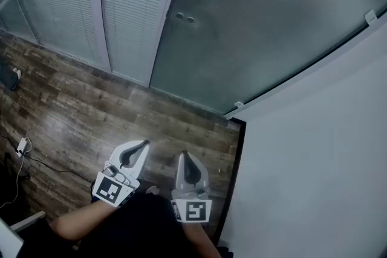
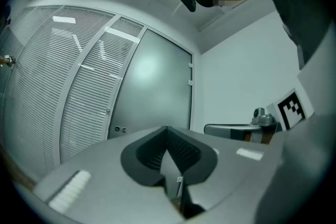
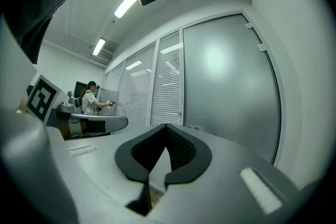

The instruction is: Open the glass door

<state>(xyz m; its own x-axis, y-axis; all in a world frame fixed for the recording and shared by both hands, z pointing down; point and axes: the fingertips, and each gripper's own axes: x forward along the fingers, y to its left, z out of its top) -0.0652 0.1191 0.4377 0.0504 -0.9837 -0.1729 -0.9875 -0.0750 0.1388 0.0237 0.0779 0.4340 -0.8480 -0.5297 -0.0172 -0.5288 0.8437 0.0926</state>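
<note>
The frosted glass door (image 1: 254, 27) stands closed ahead of me, with two small round fittings (image 1: 184, 19) near its left edge and hinges along its right edge beside the white wall (image 1: 314, 154). Both grippers are held low over the wood floor, well short of the door. My left gripper (image 1: 144, 145) is shut with nothing in it, and my right gripper (image 1: 183, 157) beside it is also shut and empty. In the left gripper view the door (image 2: 152, 92) lies straight beyond the shut tips (image 2: 168, 128). In the right gripper view the door (image 3: 231, 76) fills the right side beyond the tips (image 3: 167, 126).
Glass panels with white blinds (image 1: 72, 3) stand left of the door. A small white plug and cable (image 1: 23, 145) lie on the wood floor (image 1: 91, 112) at the left. In the right gripper view a person (image 3: 89, 99) stands far off at the left.
</note>
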